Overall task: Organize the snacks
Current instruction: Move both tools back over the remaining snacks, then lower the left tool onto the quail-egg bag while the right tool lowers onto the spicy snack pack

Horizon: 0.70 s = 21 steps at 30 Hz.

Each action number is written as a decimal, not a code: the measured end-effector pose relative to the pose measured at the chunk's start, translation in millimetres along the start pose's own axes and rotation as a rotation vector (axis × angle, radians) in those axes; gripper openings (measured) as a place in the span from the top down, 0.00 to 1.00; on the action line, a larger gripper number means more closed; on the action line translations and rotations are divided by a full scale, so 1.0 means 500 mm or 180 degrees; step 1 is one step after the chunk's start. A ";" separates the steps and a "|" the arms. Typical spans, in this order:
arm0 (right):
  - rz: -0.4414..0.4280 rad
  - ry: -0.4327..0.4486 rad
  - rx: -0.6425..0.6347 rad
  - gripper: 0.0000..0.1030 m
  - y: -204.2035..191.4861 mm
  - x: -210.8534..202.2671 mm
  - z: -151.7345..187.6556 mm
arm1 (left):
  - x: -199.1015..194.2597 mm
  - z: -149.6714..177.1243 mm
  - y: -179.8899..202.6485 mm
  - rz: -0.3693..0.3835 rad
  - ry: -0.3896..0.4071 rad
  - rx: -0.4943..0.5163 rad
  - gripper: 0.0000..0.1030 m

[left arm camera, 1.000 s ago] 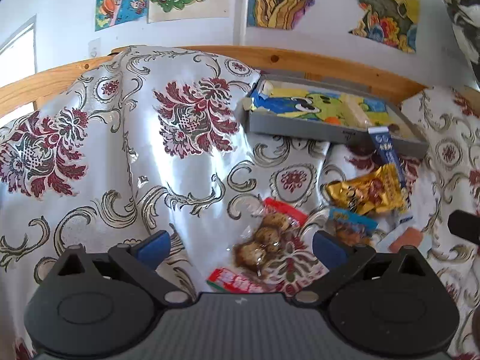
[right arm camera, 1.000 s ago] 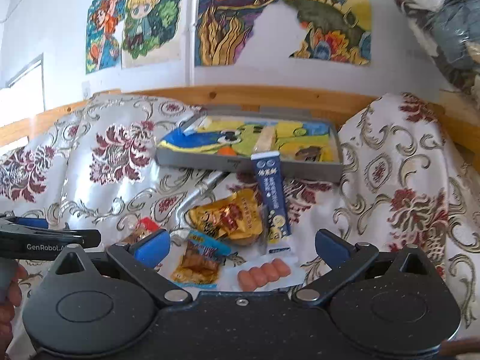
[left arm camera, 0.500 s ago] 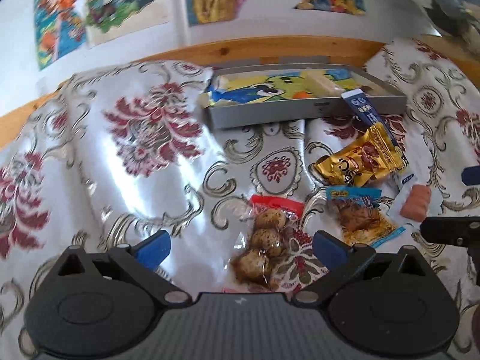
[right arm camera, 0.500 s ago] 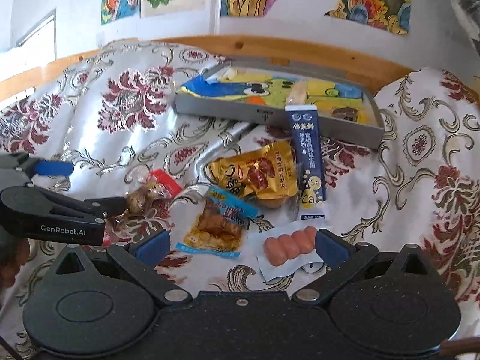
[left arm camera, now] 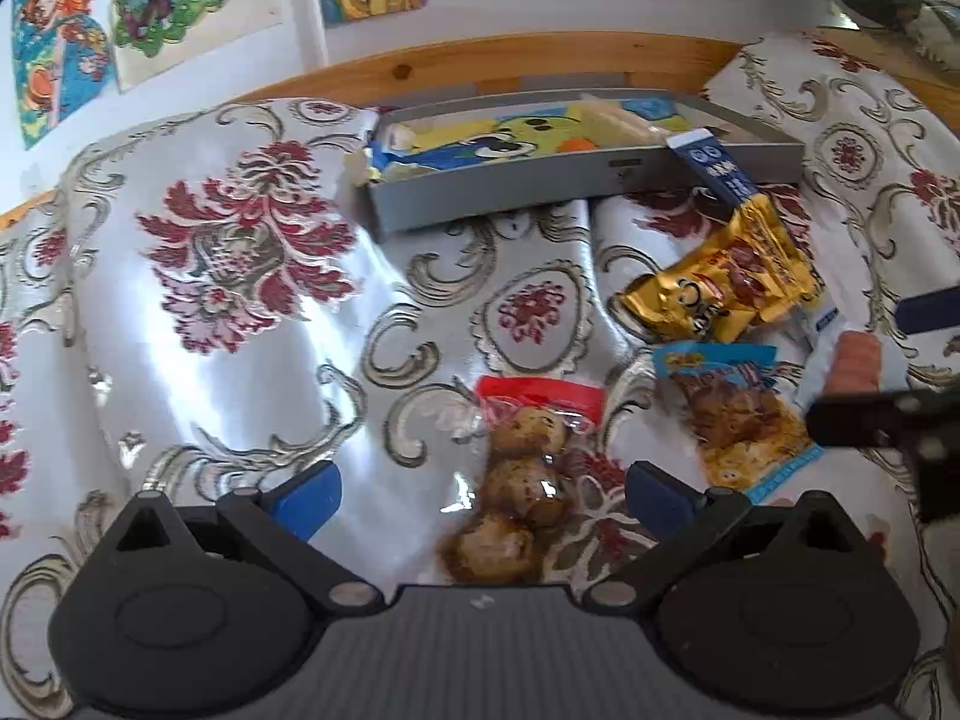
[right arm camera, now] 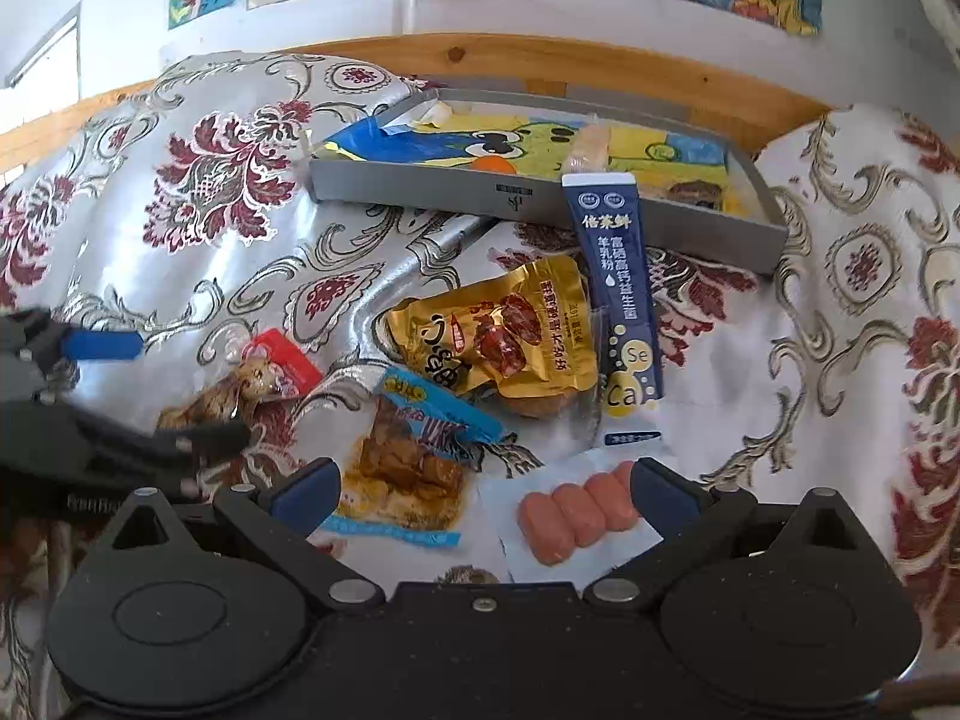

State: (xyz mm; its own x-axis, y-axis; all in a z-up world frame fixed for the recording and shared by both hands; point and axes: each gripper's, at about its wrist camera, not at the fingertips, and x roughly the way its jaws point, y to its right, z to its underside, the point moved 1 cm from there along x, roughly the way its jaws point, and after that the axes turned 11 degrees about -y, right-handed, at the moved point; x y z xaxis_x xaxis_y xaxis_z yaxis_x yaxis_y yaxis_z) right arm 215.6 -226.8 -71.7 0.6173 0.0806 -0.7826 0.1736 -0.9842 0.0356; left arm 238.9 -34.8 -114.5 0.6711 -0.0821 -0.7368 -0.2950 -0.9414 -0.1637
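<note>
Lying flat: clear red-topped snack pack [left arm camera: 528,468], brown lumps inside.

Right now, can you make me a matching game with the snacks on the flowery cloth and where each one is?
Things:
1. Shiny gold foil packet
2. Long dark blue stick packet
3. Clear pack of pink sausages
4. Red-topped clear bag of brown balls

Places:
A. Between the open left gripper's fingers
B. Top end leaning on the grey tray
C. Nearest the right gripper
D. In the middle of the pile

Pairs: 1-D, 2-B, 3-C, 4-A
</note>
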 end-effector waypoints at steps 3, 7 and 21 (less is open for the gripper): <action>-0.0135 -0.0015 0.0070 0.01 0.000 0.017 -0.011 | 0.006 0.004 0.008 0.0052 0.0007 0.0106 0.00; -0.0294 -0.0022 0.0073 0.01 -0.010 0.042 -0.027 | 0.018 0.008 0.016 0.0126 -0.0063 0.0203 0.01; -0.0407 -0.0239 0.0119 0.02 -0.032 0.110 -0.045 | 0.033 0.013 0.018 0.0004 -0.0120 0.0219 0.07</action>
State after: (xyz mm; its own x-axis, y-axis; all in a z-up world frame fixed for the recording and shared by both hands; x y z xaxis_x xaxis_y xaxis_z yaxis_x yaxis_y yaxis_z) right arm 263.8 -203.3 -101.3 0.5326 0.1950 -0.8236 0.2176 -0.9719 -0.0894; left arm 243.0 -42.3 -132.1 0.6449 -0.0696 -0.7611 -0.3427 -0.9164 -0.2066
